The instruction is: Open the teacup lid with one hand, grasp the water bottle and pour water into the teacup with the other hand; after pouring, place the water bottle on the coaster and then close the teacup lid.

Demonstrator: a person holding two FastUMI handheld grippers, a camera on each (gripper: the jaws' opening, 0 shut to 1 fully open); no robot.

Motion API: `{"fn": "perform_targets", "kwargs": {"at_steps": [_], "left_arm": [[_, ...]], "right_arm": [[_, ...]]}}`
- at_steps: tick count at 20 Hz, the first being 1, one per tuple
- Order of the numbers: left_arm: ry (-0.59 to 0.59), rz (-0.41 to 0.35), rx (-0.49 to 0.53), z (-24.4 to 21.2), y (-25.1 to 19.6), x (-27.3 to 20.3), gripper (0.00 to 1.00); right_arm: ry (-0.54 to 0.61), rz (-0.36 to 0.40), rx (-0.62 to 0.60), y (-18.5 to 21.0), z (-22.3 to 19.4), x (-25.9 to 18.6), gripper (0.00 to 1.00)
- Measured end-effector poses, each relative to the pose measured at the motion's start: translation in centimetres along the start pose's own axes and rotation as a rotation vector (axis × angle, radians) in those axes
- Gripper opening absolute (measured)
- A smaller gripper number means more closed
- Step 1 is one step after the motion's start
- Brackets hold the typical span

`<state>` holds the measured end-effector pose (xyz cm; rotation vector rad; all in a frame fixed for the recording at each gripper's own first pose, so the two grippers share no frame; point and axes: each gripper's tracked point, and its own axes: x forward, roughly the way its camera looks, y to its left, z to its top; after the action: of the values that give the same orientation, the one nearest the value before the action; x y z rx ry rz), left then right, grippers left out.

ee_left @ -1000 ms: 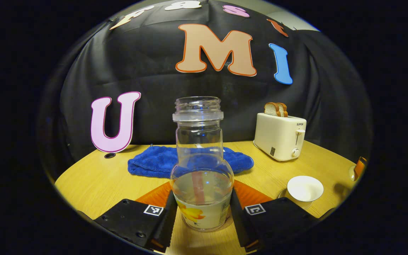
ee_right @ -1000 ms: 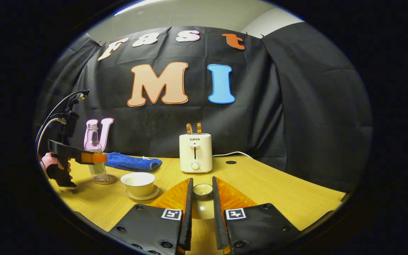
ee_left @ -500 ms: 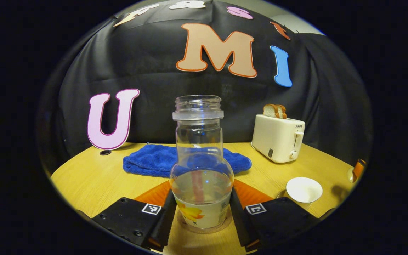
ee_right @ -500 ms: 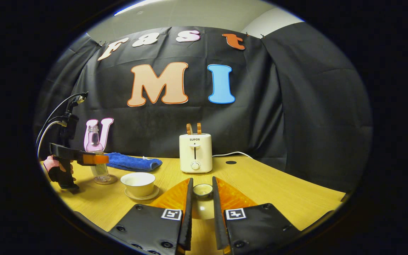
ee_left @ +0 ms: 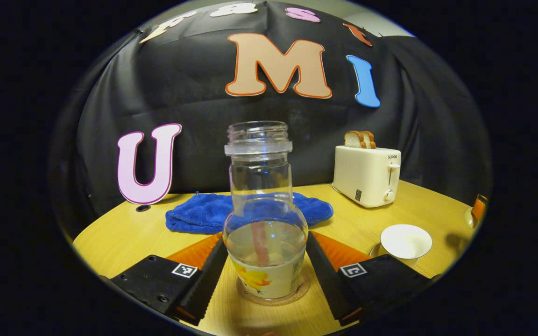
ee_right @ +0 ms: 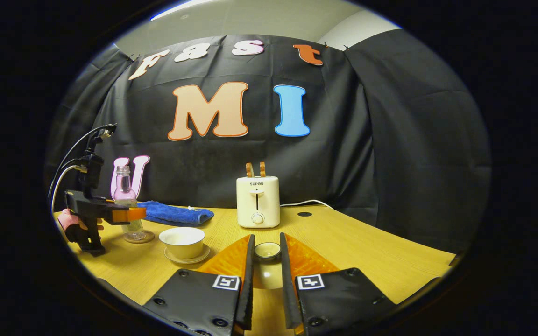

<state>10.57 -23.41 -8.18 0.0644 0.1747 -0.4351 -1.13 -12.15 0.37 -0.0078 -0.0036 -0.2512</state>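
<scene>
Yellow wooden tabletop (ee_left: pixel 124 233) carries the clear glass water bottle (ee_left: pixel 264 219) on its round coaster (ee_left: pixel 271 298); left claw (ee_left: pixel 266 270) spread apart beside it. Right claw (ee_right: pixel 265 266) grips the small teacup lid (ee_right: pixel 267 250). Next: cover the white teacup (ee_right: pixel 182 241), right of the bottle.

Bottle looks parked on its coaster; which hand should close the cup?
Right: its tool holds the teacup lid, near the open teacup. The left tool straddles the water bottle.
</scene>
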Motion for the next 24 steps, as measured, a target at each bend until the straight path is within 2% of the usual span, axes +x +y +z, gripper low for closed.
{"fn": "perform_targets", "kwargs": {"at_steps": [12, 18, 23, 24], "left_arm": [[-0.015, 0.032, 0.049, -0.9, 0.9, -2.3, 0.96], [-0.088, 0.064, 0.06, -0.1, 1.6, -4.0, 0.97], [-0.14, 0.045, 0.069, 0.6, 1.4, -5.3, 0.97], [-0.147, 0.043, 0.06, 0.6, 1.6, -5.6, 1.0]], "right_arm": [[-0.001, -0.005, -0.001, -0.1, 0.1, 0.0, 0.3], [0.001, -0.005, -0.002, 0.0, 0.0, 0.1, 0.31], [0.001, -0.005, -0.002, -0.1, -0.1, 0.1, 0.3], [0.002, -0.005, -0.002, 0.0, -0.1, 0.1, 0.3]]}}
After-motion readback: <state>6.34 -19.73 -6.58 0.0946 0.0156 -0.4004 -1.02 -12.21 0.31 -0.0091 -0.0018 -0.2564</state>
